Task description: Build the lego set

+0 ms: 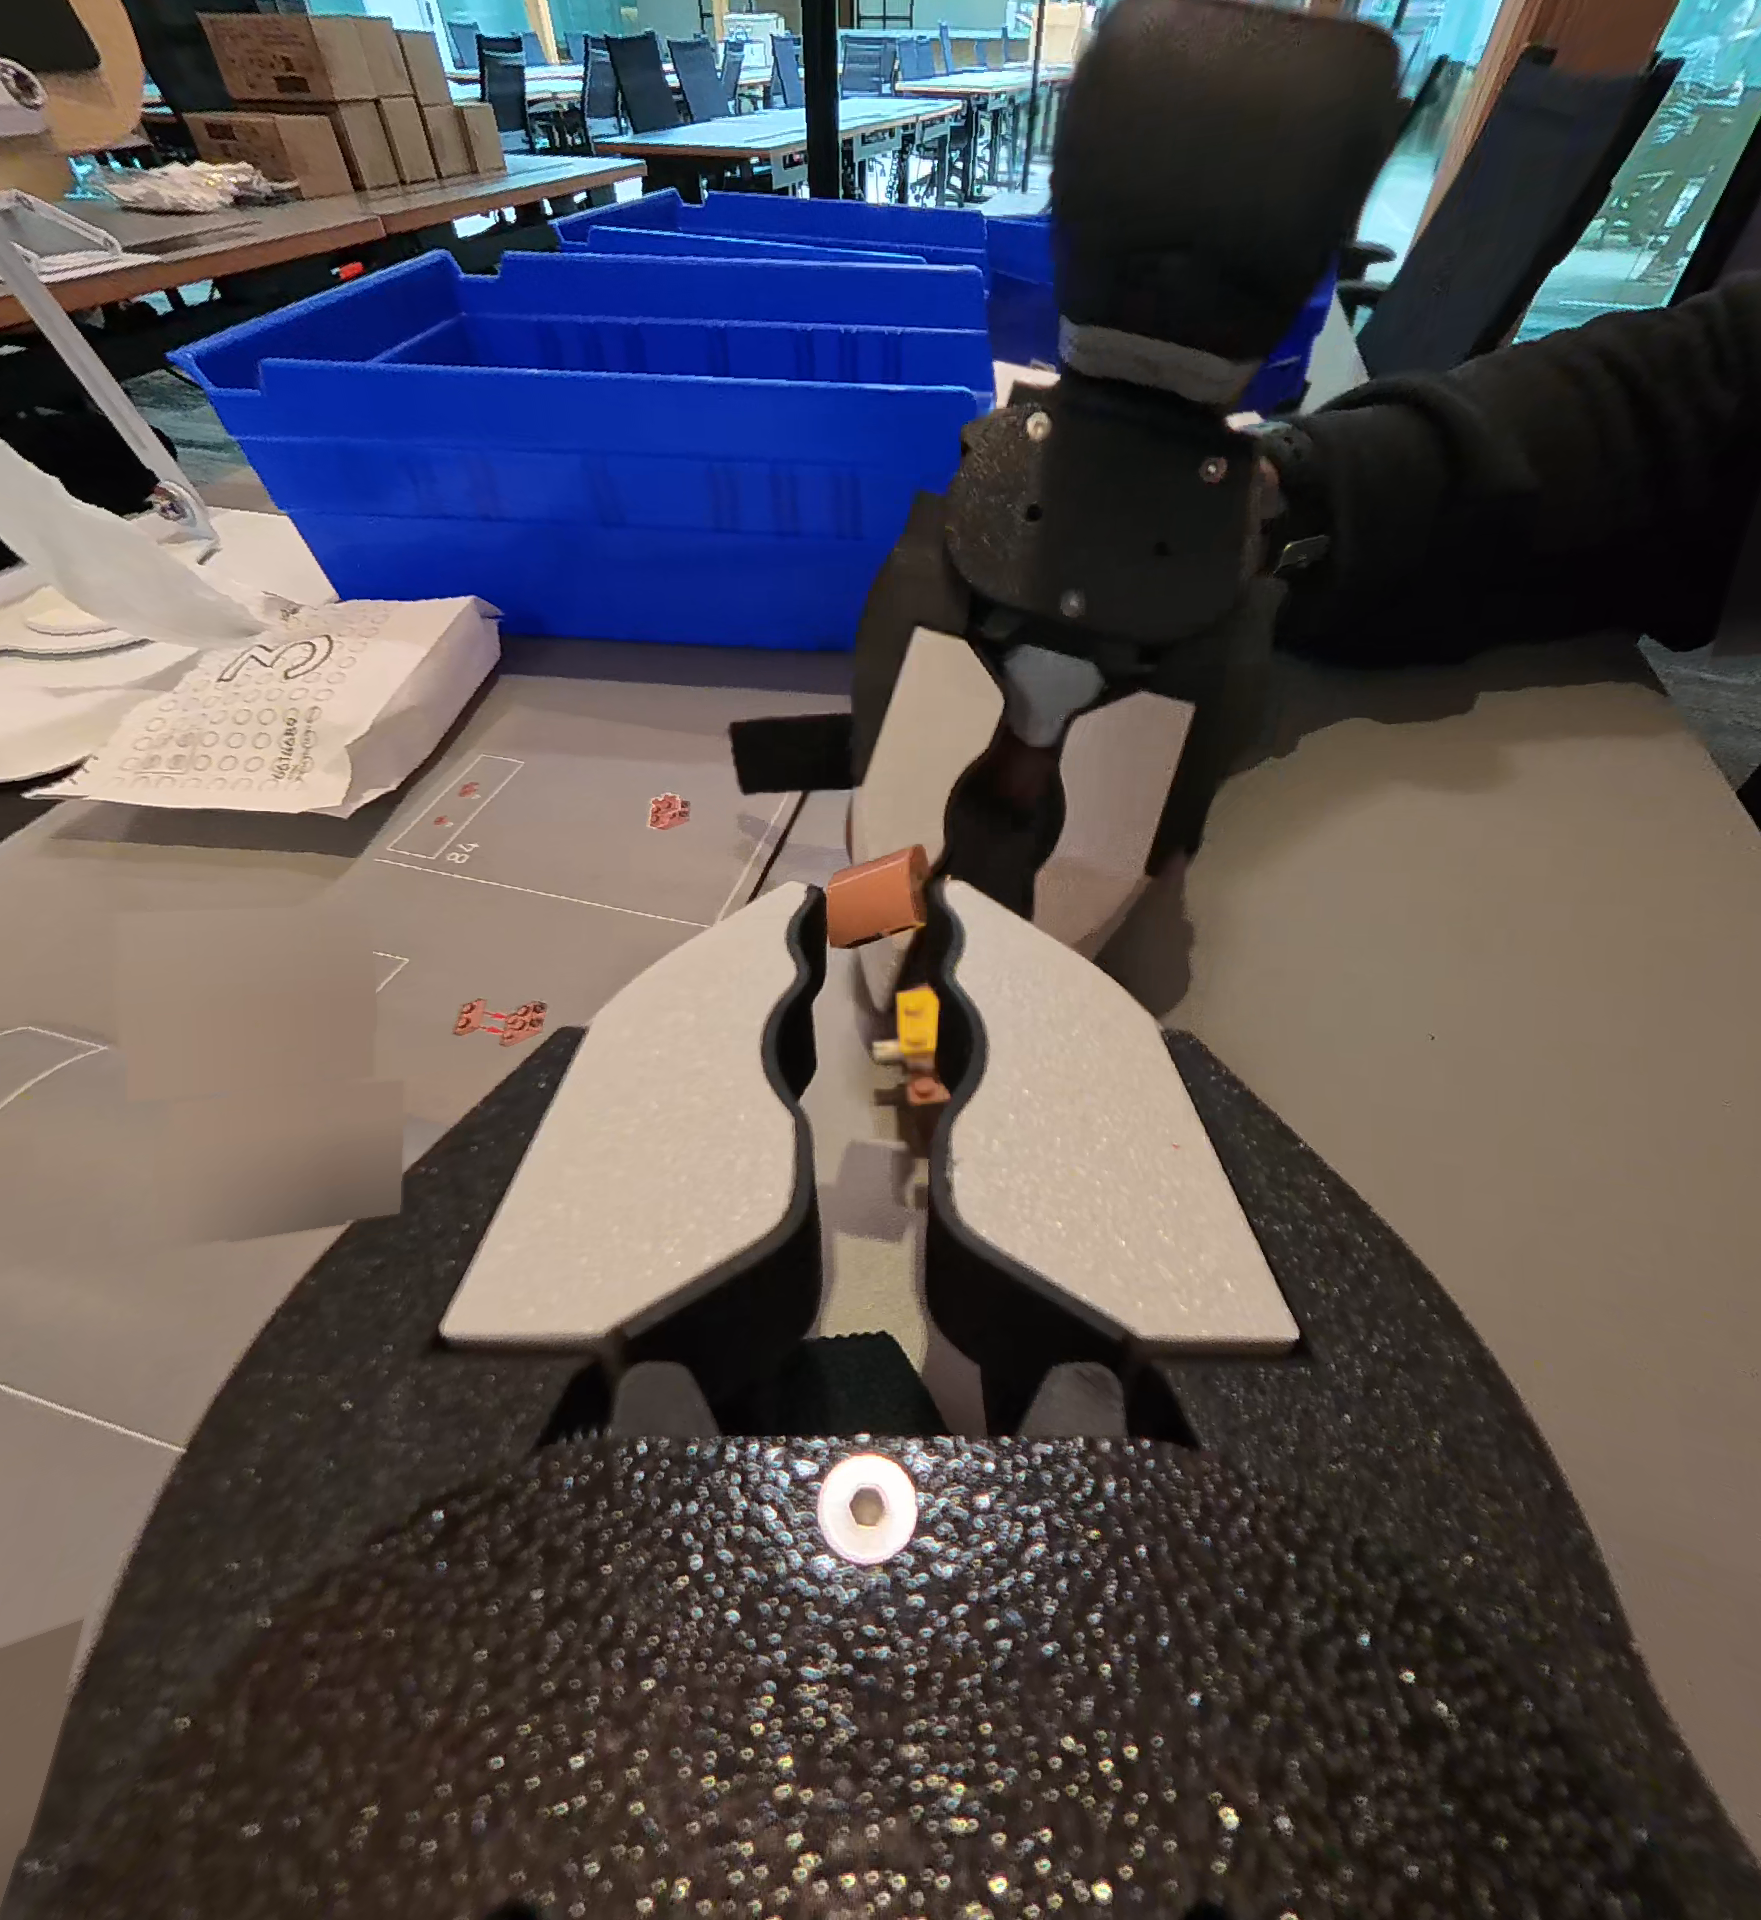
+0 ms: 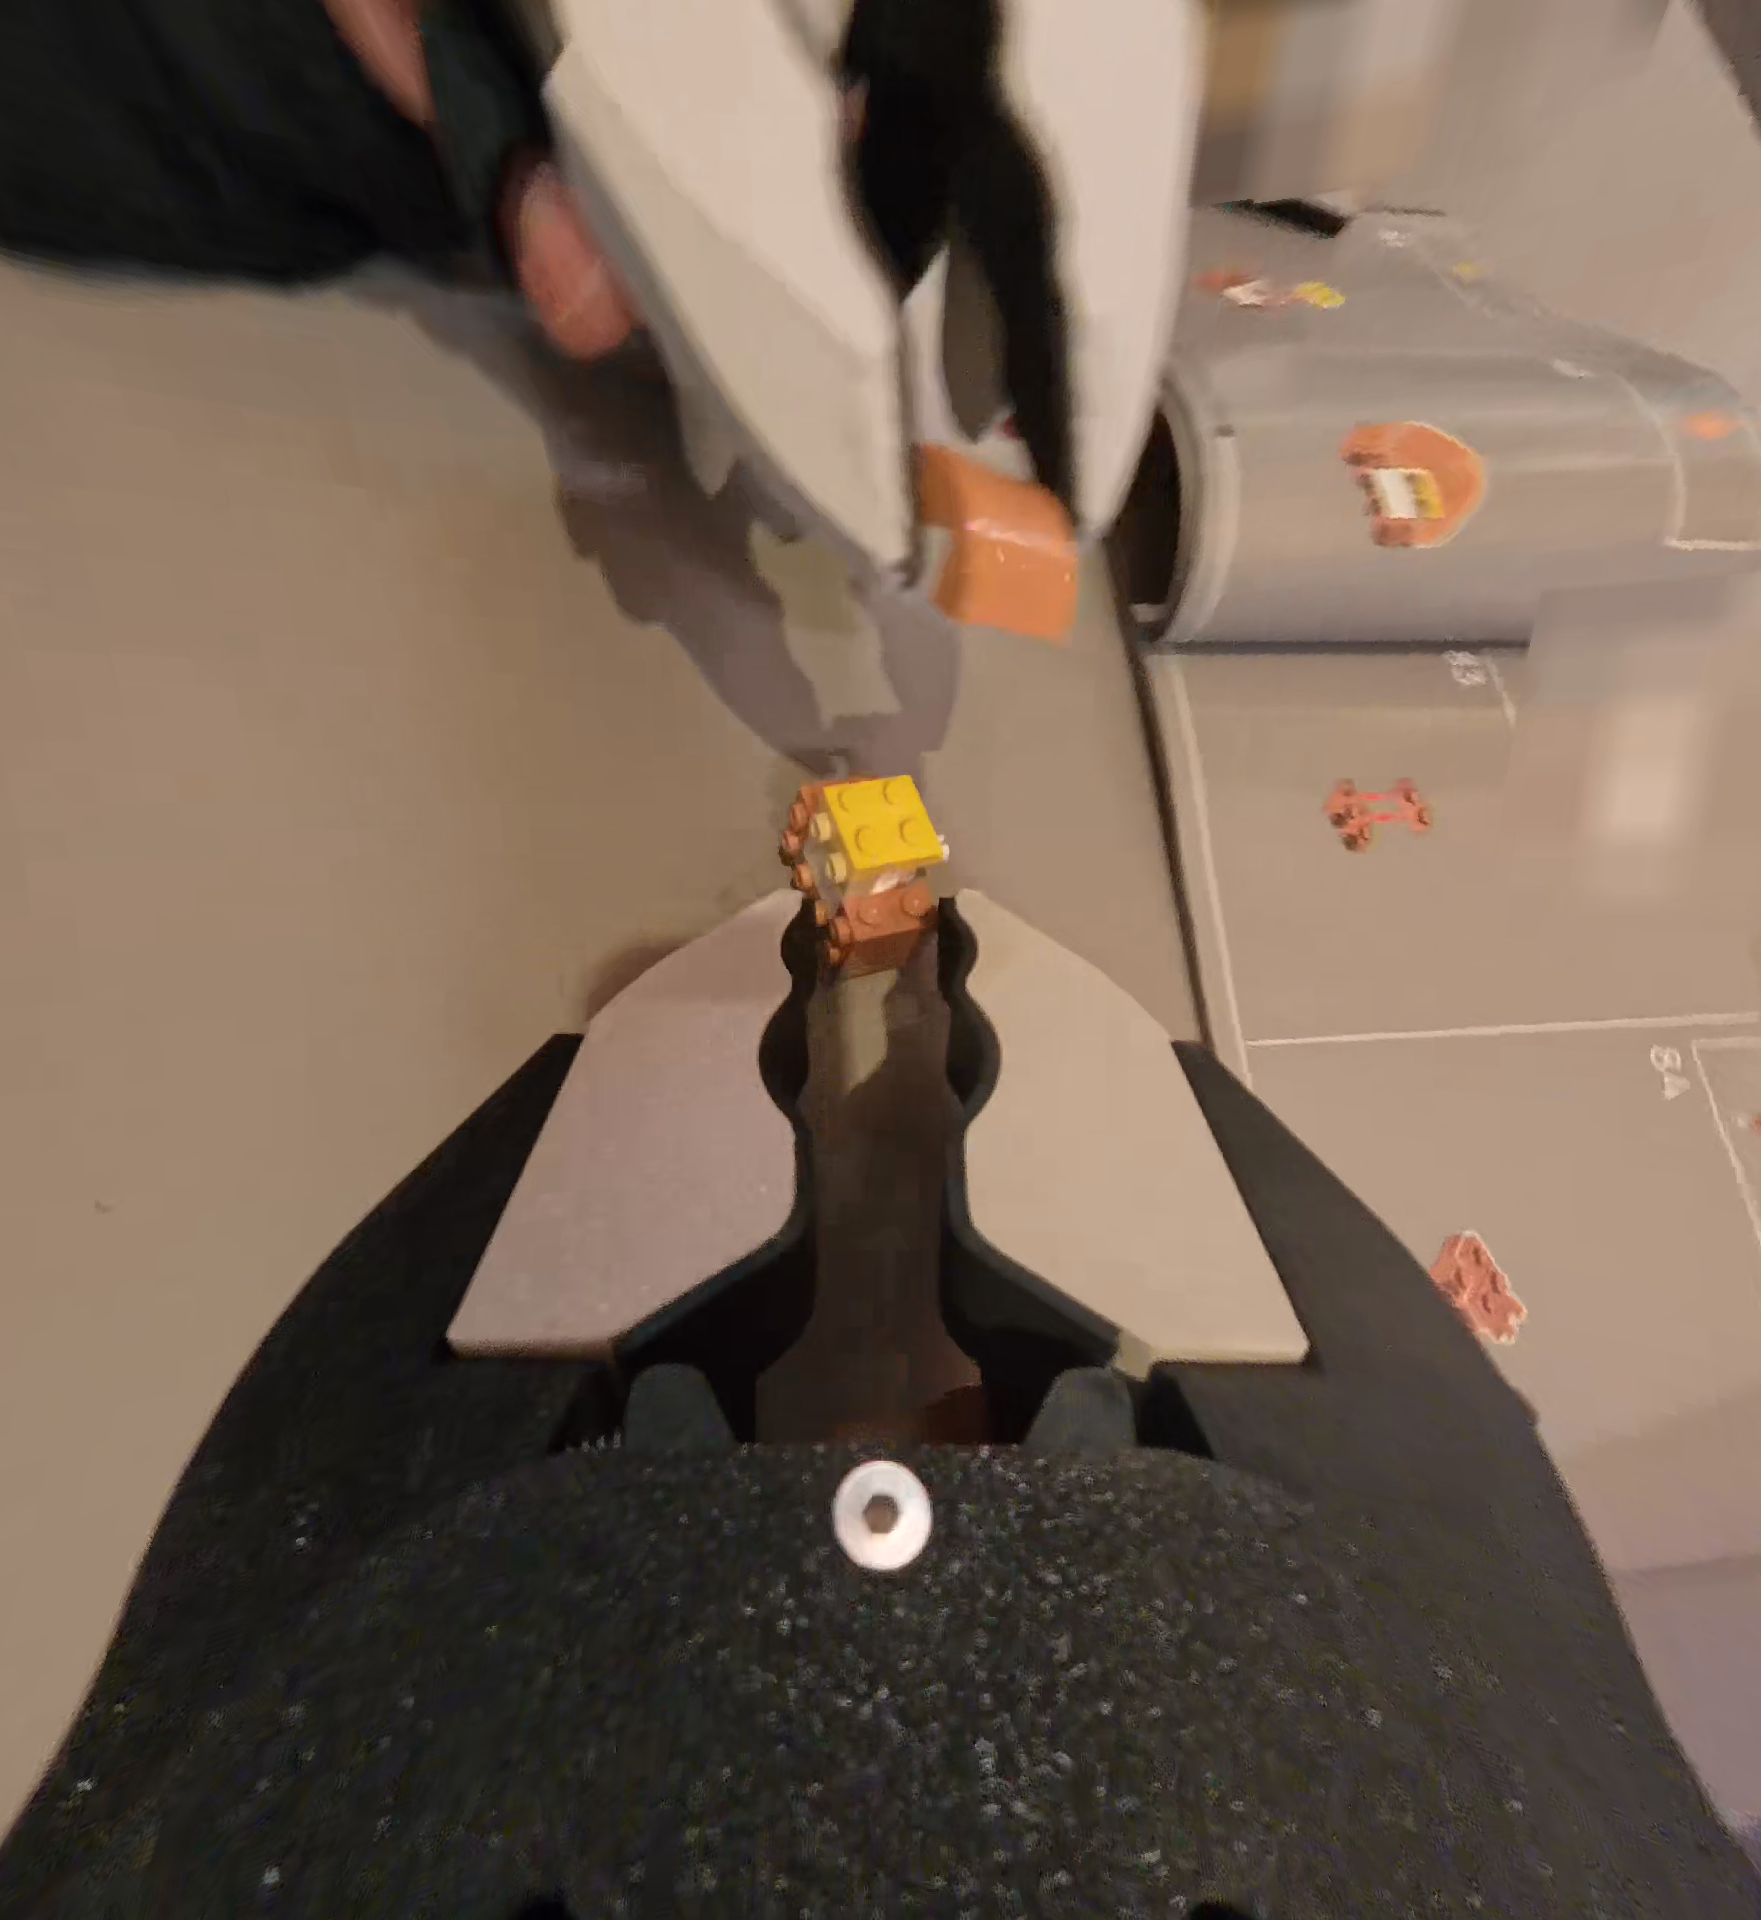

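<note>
Left gripper (image 1: 871, 902) pinches a smooth brown curved brick (image 1: 876, 896) at its fingertips; right gripper (image 2: 871, 925) is clamped on the brown base of a small brick assembly (image 2: 860, 862) topped with a yellow plate (image 2: 878, 821), above the grey table (image 2: 232, 727) beside the instruction sheet (image 2: 1478, 935); both holds look shallow, so a misaligned press could twist either piece free.

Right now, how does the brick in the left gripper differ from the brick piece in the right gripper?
The left gripper pinches one smooth, rounded brown brick with no studs showing. The right gripper grips a small brick stack: yellow plate on top, reddish-brown studded parts, a pale middle. The single brick sits tilted. Both are small toy bricks held above the grey table.
</note>
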`<state>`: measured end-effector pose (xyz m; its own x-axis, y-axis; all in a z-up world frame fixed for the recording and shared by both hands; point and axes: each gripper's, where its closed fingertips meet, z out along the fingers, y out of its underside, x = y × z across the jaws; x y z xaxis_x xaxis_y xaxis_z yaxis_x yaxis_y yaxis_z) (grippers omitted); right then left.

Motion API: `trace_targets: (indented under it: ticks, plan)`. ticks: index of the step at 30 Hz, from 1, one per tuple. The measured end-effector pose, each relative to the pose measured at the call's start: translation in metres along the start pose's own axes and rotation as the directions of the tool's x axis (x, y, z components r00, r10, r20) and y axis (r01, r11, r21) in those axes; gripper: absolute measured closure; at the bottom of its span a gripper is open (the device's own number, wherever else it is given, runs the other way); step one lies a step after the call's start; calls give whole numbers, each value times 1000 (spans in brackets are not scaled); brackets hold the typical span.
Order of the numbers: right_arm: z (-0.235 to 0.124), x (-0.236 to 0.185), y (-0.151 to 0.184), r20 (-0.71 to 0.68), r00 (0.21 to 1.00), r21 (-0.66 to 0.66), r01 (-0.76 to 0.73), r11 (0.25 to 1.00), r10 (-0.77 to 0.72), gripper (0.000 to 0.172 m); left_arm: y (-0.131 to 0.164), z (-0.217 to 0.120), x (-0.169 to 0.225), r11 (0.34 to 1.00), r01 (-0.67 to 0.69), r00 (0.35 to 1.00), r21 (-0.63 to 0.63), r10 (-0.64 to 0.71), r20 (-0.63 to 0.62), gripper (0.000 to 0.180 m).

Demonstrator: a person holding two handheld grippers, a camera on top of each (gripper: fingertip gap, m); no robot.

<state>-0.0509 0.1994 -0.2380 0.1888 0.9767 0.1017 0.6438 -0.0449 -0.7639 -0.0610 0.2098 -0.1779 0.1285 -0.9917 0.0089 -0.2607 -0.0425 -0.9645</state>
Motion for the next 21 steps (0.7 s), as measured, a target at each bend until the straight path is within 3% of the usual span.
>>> trace_targets:
  ticks: [3,6,21]
  plan:
    - [-10,7,-13,49,981,111,-193,975,189,150,-3,0,0,1000,11,1000,19,-11,2,163]
    - [-16,5,-24,127,955,190,-288,939,267,150,-9,0,2,998,18,1000,60,-19,10,163]
    - [-31,11,-46,125,953,389,-304,870,277,150,-10,0,3,998,-61,997,5,61,54,162]
